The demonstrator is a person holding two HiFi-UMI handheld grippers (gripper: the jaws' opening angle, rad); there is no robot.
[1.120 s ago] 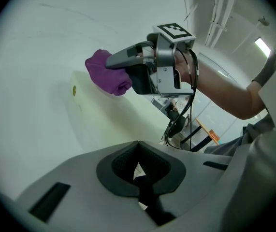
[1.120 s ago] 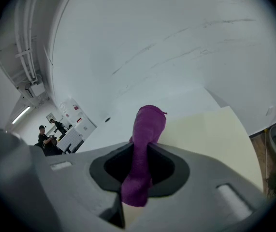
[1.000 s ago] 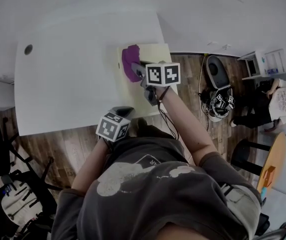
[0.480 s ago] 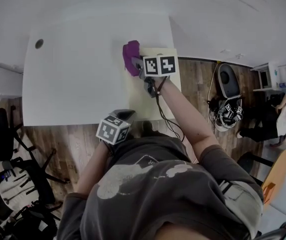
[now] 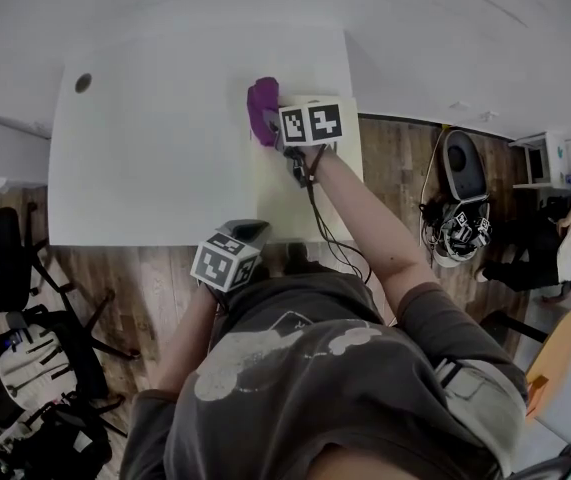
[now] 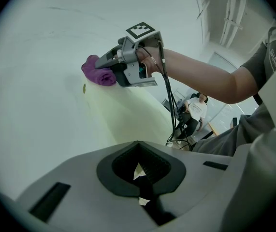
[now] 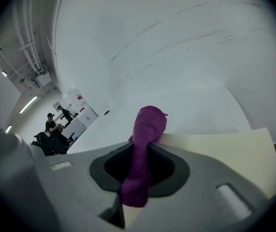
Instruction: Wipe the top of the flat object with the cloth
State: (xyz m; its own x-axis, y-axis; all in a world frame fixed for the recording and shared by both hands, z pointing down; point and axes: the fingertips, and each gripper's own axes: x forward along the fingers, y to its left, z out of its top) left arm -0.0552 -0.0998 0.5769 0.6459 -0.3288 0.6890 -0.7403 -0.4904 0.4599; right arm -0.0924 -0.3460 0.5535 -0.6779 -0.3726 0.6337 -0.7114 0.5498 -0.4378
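I see the purple cloth bunched into a thick roll and pinched in my right gripper. It sits at the top left corner of the pale yellow flat sheet, upper middle of the head view. The sheet lies flat on the right end of the white table.
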